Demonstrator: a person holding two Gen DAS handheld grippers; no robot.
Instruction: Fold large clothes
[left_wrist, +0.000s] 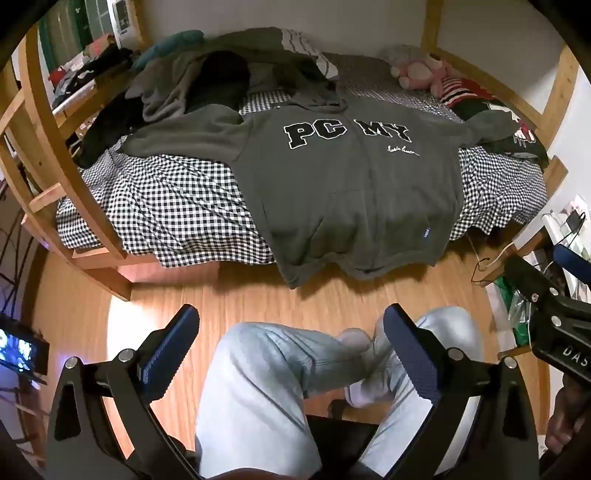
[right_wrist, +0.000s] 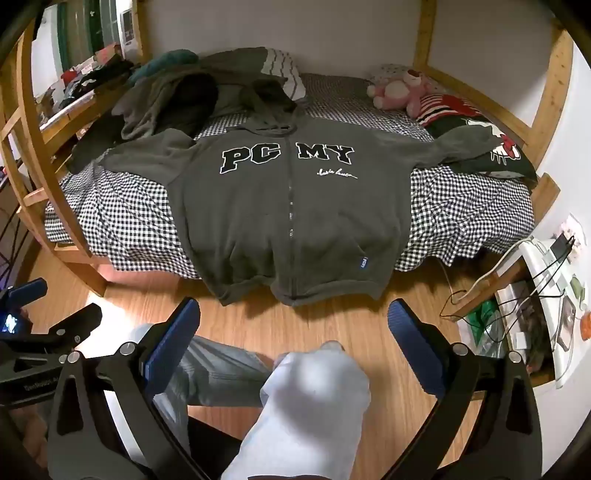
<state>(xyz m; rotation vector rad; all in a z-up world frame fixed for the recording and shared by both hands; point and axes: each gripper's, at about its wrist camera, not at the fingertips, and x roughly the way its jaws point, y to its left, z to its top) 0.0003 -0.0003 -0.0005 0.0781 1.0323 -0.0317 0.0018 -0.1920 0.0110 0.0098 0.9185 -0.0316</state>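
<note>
left tool (left_wrist: 291, 332) gapes wide, holding nothing, above the person's knees (left_wrist: 258, 369) | right tool (right_wrist: 293, 325) likewise spread and empty over the wooden floor (right_wrist: 332, 317) | grey hoodie (right_wrist: 291, 206) lies face up, spread flat on the checkered bed (right_wrist: 461, 210), hem hanging over its near edge | pink plush toy (right_wrist: 397, 92) at the bed's far right corner

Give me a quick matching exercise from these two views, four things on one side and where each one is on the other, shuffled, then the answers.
1. grey hoodie
2. pink plush toy
3. pile of dark clothes
4. white power strip

A. far right corner of the bed
B. far left of the bed
C. spread flat, hem over the bed's near edge
D. right of the bed, cables plugged in

Pairs: 1-C, 2-A, 3-B, 4-D
</note>
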